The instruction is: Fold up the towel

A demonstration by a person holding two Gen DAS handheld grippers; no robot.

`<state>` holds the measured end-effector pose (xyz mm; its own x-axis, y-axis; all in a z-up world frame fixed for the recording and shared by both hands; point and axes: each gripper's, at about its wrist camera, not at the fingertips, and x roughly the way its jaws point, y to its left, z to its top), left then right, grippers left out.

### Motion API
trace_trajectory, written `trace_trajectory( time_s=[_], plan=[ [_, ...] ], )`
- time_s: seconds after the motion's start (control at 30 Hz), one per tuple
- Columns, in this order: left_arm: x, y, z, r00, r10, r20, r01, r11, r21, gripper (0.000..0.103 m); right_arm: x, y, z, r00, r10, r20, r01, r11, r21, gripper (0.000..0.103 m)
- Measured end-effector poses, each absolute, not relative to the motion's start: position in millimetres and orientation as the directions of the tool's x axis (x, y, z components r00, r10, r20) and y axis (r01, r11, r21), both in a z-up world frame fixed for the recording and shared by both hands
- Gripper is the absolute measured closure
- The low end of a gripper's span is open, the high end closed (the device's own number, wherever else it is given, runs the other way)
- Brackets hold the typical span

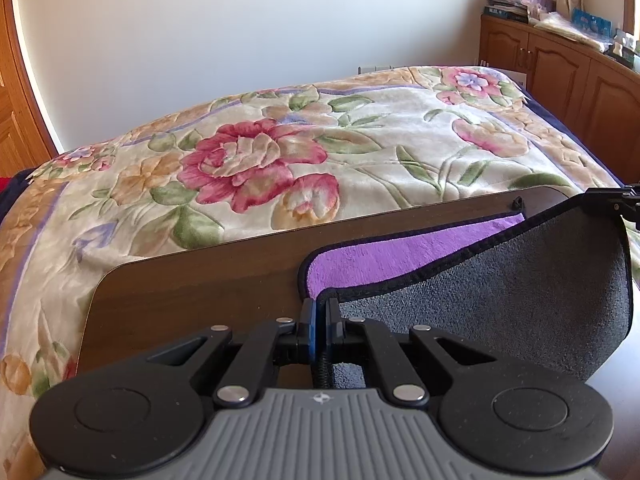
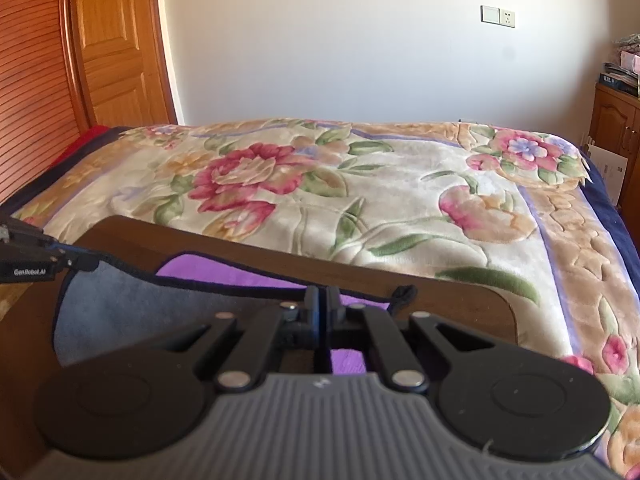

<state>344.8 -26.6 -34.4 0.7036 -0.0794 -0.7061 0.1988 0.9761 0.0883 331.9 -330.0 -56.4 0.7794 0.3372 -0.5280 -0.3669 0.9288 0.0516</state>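
Towel (image 1: 500, 292), grey on one face and purple on the other with a dark stitched border, lies partly on the dark wooden bench (image 1: 192, 276) and is partly lifted off it. Its near edge is raised so the grey face hangs toward the cameras while the purple face shows on the part still flat on the bench.

Behind the bench stands a bed (image 1: 360, 140) under a cream blanket printed with large pink and orange flowers. A white wall rises beyond it, with a wooden cabinet (image 1: 560, 72) at the right, cluttered on top, and a wooden door (image 2: 116, 40) at the left.

On the left gripper (image 1: 320, 312) the fingers are pressed together on the towel's left corner, the border running up between them. The right gripper (image 2: 323, 300) has its fingers clamped on the towel's border at the right corner; in the left wrist view it appears at the frame's right edge, pinching the lifted edge. A small dark loop (image 2: 402, 294) hangs from the towel just beside it.
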Motion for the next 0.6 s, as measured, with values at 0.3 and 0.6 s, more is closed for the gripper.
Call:
trace_trajectory(
  time_s=[0.3,0.6],
  plan=[
    [360.2,-29.1,-35.3,0.708,-0.084,-0.701,0.202,0.976,0.086,0.102,342.0,-333.5,-61.6,0.780,0.333,-0.530,-0.362,0.931,0.053,0.099],
    [379.9,-35.0,-34.2,0.714,-0.083,-0.695,0.208,0.973,0.097,0.102,353.0,-335.1,-69.1,0.783,0.328,-0.529,-0.356,0.933,0.052,0.099]
  ],
)
